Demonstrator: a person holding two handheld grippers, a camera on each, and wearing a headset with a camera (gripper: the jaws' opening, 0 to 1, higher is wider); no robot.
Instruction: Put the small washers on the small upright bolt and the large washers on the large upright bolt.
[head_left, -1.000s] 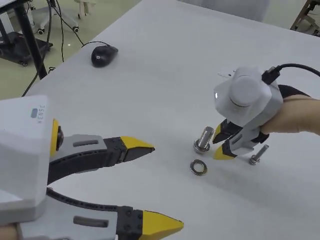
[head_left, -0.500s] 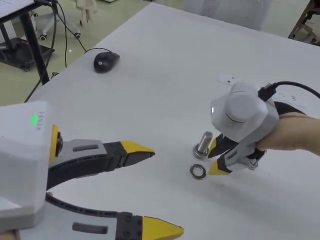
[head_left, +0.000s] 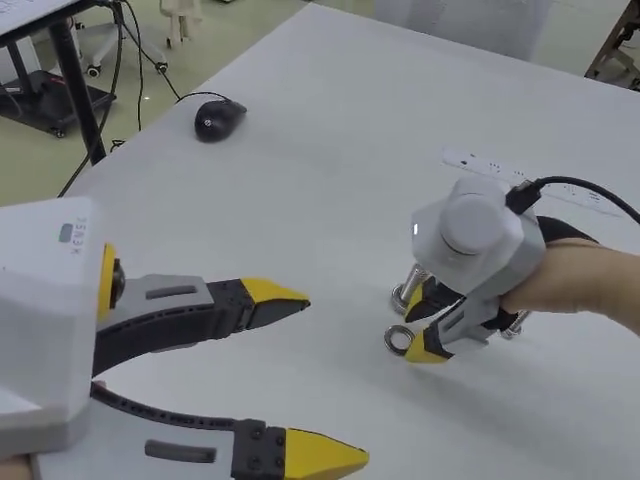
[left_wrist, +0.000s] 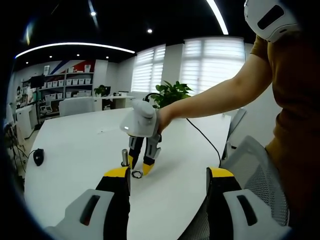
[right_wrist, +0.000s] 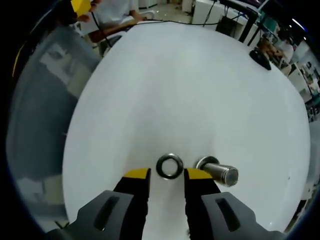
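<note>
A large steel washer (right_wrist: 169, 166) lies flat on the white table (head_left: 330, 180), just ahead of the gap between the yellow tips of my right gripper (right_wrist: 167, 176). That gripper is open, tips pointing down at the table. The large upright bolt (right_wrist: 217, 171) stands right beside the washer. In the head view the right gripper (head_left: 418, 327) hangs over the washer (head_left: 397, 340) and hides part of the large bolt (head_left: 409, 287). The small bolt (head_left: 514, 322) peeks out behind it. My left gripper (head_left: 315, 375) is wide open at the near left and holds nothing.
A black mouse (head_left: 218, 118) lies at the far left of the table. A white power strip (head_left: 480, 165) sits behind the right gripper, whose cable trails off to the right. In the left gripper view a grey chair (left_wrist: 245, 160) stands by the table edge.
The right gripper has come down from beside the large bolt's top to the washer, tips now at table level on either side of it. The left gripper has stayed put.
</note>
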